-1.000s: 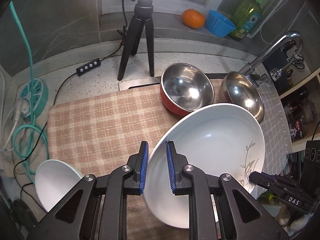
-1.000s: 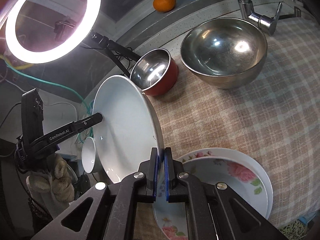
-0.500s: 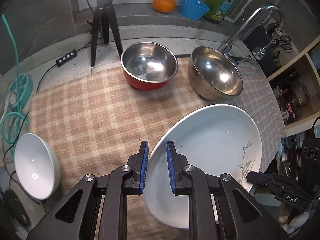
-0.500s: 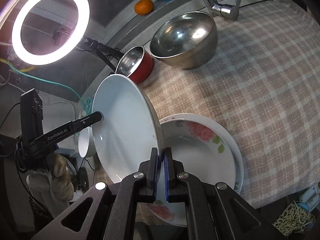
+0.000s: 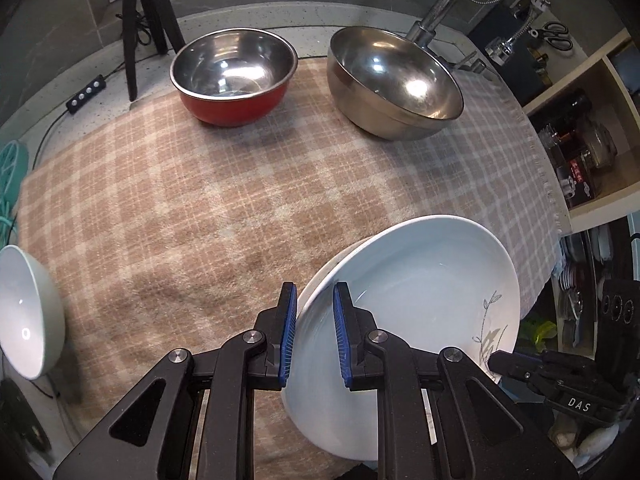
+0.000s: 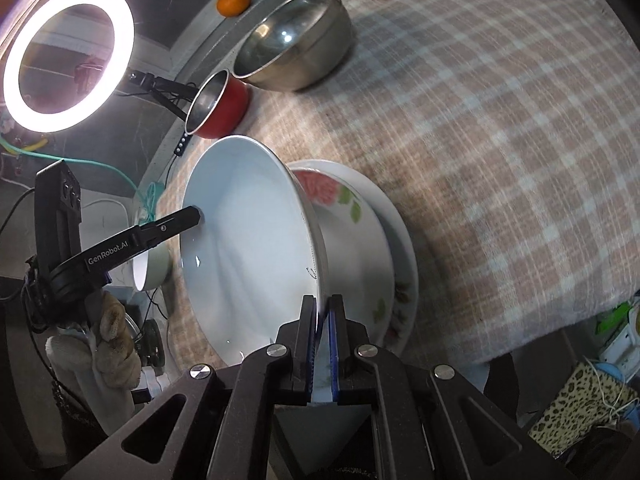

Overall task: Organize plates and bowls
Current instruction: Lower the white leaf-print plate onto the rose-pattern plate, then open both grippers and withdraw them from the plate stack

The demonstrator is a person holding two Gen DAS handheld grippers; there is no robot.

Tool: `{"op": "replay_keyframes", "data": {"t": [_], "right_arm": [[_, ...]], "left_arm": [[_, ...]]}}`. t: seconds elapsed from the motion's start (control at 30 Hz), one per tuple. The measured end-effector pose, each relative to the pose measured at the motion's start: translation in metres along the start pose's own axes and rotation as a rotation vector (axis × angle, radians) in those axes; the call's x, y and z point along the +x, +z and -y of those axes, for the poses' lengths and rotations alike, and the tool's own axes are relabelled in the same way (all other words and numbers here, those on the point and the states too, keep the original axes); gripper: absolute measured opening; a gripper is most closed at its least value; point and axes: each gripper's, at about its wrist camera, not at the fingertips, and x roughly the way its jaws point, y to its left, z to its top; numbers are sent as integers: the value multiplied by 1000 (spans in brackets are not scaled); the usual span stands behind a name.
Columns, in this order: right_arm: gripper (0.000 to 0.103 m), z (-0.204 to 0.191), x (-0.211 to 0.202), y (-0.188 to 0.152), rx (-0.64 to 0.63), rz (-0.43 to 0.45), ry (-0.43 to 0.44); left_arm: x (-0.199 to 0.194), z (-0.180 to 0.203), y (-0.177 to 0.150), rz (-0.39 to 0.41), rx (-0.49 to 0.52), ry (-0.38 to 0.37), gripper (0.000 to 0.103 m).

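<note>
Plates first: both our grippers clamp the same white plate [image 5: 416, 304], one on each side of its rim. Our left gripper [image 5: 314, 336] has its blue pads [image 5: 288, 332] closed on the near-left rim, and our right gripper [image 6: 323, 344] has its jaws pressed nearly together on the thin rim at the opposite side.

Our left wrist view shows the plate's hollow face, with a grey sprig motif [image 5: 486, 334] near its right rim, and the tip of our right gripper [image 5: 516, 362] biting that rim. It also shows the red-sided steel bowl [image 5: 234, 76] and the larger steel bowl [image 5: 394, 80] standing apart at the far edge of the checked cloth [image 5: 192, 208], a white bowl [image 5: 28, 312] tipped on its side at the left edge, and a tripod [image 5: 146, 20] behind.

Only our right wrist view shows what lies below: a rose-patterned plate [image 6: 356, 240] nested on a wider white plate [image 6: 404, 256] on the cloth [image 6: 500, 152] near its front edge. Our held plate hangs just over them, its right rim overlapping the rose one; whether they touch, we cannot tell. That view also shows the lit ring lamp [image 6: 68, 56], our left gripper [image 6: 192, 216] on the plate's left rim, and the gloved hand [image 6: 104, 348] carrying it.

We hold the plate tilted, hollow side up, its left rim higher than its right. The line between our two grips runs left to right across the cloth's front.
</note>
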Motion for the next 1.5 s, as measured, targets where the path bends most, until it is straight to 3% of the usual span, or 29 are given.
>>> {"op": "replay_keyframes", "data": {"t": [0.27, 0.87, 1.13, 1.37, 1.5], "right_arm": [[6, 15, -5, -8, 19, -13, -12], [10, 9, 7, -12, -48, -72, -64], [10, 2, -6, -9, -124, -18, -92], [10, -11, -29, 0, -236, 55, -126], [20, -14, -41, 11, -282, 106, -139]], "left_arm": [[16, 10, -4, -33, 19, 4, 16], [22, 19, -5, -38, 57, 42, 16], [12, 12, -6, -20, 22, 5, 16], [-12, 3, -8, 45, -29, -17, 16], [-27, -2, -9, 93, -73, -20, 17]]}}
